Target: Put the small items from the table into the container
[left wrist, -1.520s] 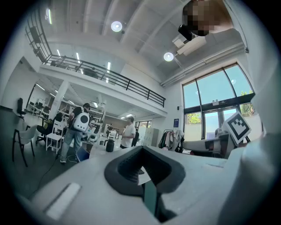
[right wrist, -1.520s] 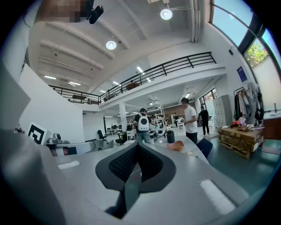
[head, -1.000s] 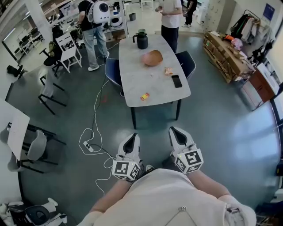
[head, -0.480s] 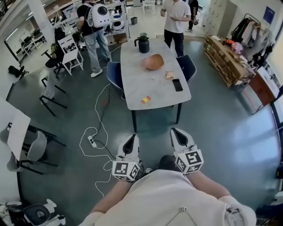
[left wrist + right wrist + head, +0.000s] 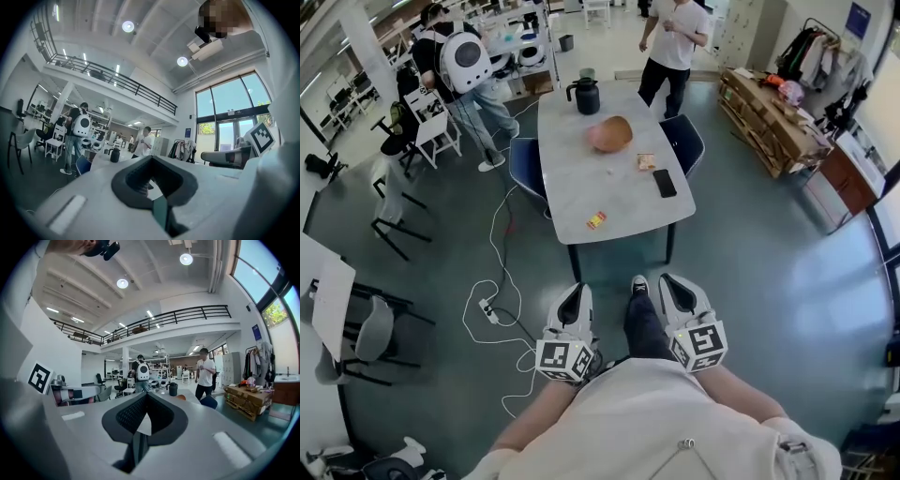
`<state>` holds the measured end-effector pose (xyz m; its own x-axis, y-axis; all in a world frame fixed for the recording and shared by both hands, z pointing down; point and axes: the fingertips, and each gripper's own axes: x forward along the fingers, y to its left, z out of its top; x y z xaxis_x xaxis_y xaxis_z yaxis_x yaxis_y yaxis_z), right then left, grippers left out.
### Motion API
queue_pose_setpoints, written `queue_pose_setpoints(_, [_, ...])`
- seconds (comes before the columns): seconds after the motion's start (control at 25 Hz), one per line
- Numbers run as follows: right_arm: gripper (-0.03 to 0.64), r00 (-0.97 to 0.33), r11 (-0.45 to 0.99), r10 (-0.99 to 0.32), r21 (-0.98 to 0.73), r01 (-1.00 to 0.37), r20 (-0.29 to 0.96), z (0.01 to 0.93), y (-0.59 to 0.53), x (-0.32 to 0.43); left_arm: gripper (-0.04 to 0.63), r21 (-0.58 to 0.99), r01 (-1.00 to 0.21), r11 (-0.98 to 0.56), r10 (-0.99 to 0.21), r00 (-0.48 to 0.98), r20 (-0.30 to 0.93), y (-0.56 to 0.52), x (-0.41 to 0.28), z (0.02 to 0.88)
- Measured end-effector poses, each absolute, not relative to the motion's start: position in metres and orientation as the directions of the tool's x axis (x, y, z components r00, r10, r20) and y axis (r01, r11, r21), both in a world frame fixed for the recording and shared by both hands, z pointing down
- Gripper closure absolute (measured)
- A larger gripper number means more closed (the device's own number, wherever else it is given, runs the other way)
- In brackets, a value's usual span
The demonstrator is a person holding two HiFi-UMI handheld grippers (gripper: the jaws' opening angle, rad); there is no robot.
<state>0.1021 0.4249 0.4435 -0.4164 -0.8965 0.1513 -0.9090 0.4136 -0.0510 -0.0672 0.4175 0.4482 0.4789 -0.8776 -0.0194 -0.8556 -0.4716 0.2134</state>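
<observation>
A grey table [image 5: 565, 178] stands ahead of me in the head view. On it lie a small red and yellow packet [image 5: 596, 220] near the front edge, a snack packet [image 5: 646, 161] and a black phone [image 5: 664, 183]. The orange-brown bowl-like container [image 5: 610, 134] sits farther back. My left gripper [image 5: 575, 298] and right gripper [image 5: 672, 289] are held level side by side, short of the table, above the floor. Both are shut with nothing in them. In the gripper views the left gripper [image 5: 151, 161] and right gripper [image 5: 146, 397] point towards the table.
A black kettle [image 5: 584, 95] stands at the table's far end. Blue chairs [image 5: 526, 161] flank the table. A white cable with a power strip [image 5: 487, 310] lies on the floor at left. Two people [image 5: 671, 42] stand beyond the table. Wooden pallets [image 5: 766, 108] are at right.
The table has come closer and shifted slightly left in the head view. A shoe and a leg now show between the grippers. The person with the backpack has moved left.
</observation>
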Motion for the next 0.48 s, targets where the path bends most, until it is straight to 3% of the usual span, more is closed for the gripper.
queue_pose_setpoints(0.48, [0.588, -0.486, 0.478, -0.862, -0.086, -0.874, 0.148, 0.466, 0.213, 0.107, 0.592, 0.184, -0.908, -0.377, -0.917, 0.394, 0.063, 0.23, -0.068, 0.463])
